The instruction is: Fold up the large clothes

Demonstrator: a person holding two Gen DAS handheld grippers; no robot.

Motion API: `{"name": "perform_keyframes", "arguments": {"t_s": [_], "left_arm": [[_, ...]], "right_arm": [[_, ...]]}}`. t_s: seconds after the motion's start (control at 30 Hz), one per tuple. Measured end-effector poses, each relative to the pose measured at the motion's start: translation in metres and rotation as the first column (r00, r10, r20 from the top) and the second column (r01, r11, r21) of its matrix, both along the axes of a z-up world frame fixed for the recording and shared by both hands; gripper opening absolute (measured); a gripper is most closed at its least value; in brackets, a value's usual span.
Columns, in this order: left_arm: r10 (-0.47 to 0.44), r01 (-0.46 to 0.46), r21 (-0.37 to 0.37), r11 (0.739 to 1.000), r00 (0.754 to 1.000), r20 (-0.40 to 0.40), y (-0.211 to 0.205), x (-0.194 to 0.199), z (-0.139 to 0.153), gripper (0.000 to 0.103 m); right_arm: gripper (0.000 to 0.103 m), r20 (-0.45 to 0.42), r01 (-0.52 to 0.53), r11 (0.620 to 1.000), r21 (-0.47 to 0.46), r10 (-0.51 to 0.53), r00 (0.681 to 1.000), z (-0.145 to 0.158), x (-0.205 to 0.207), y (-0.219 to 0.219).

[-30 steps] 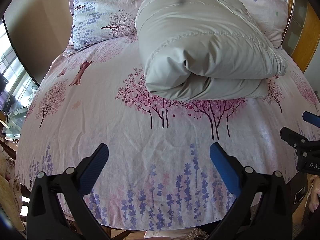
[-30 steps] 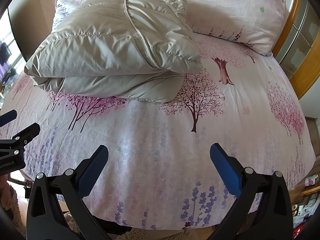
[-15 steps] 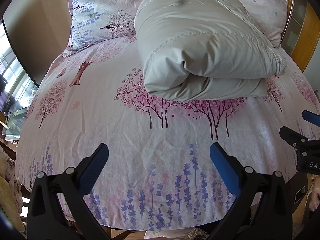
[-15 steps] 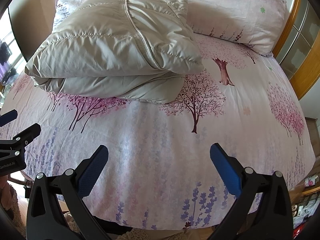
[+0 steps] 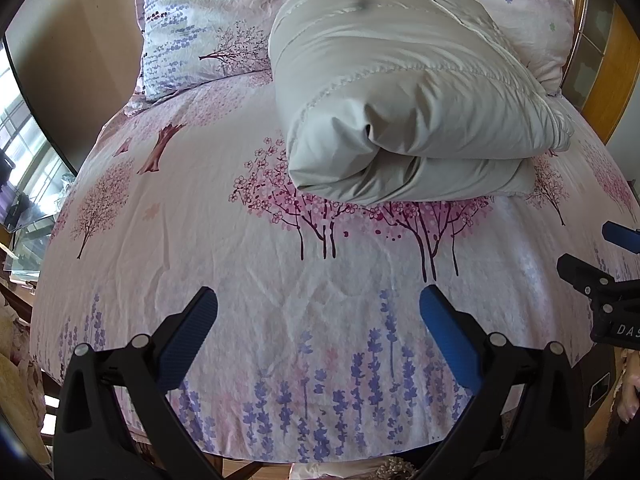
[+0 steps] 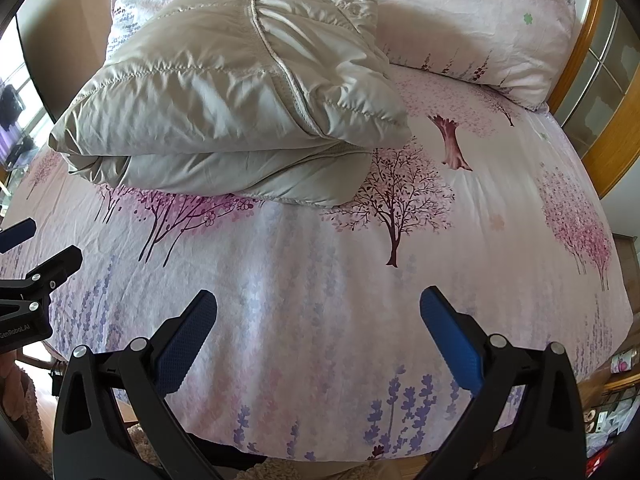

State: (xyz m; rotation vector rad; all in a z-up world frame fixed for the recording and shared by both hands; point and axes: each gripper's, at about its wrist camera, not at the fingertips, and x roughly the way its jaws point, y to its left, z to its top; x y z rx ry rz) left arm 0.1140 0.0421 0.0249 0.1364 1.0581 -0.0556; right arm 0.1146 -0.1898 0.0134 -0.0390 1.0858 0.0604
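A pale grey puffy jacket [image 5: 404, 96] lies folded into a thick bundle on the bed [image 5: 224, 240], near the pillows. It also shows in the right wrist view [image 6: 240, 92], at the upper left. My left gripper [image 5: 318, 312] is open and empty, held over the near part of the bed, well short of the jacket. My right gripper [image 6: 318, 312] is open and empty too, held over the near edge of the bed. Each gripper shows at the edge of the other's view [image 5: 608, 280] [image 6: 32, 280].
The bed has a pink sheet printed with trees and lavender. Two matching pillows [image 5: 200, 24] [image 6: 480, 28] lie behind the jacket. A wooden frame [image 6: 616, 132] stands to the right, a window [image 5: 24, 184] to the left.
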Motion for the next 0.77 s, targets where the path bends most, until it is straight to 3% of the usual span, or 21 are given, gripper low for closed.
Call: {"name": "perform_keyframes", "arguments": {"t_s": [0.77], "left_arm": [[0.001, -0.001, -0.003, 1.0, 1.0, -0.003, -0.0017, -0.0005, -0.0007, 0.101]], "right_arm": [[0.102, -0.006, 0.001, 1.0, 0.002, -0.001, 1.0, -0.0018, 0.0015, -0.0002]]}}
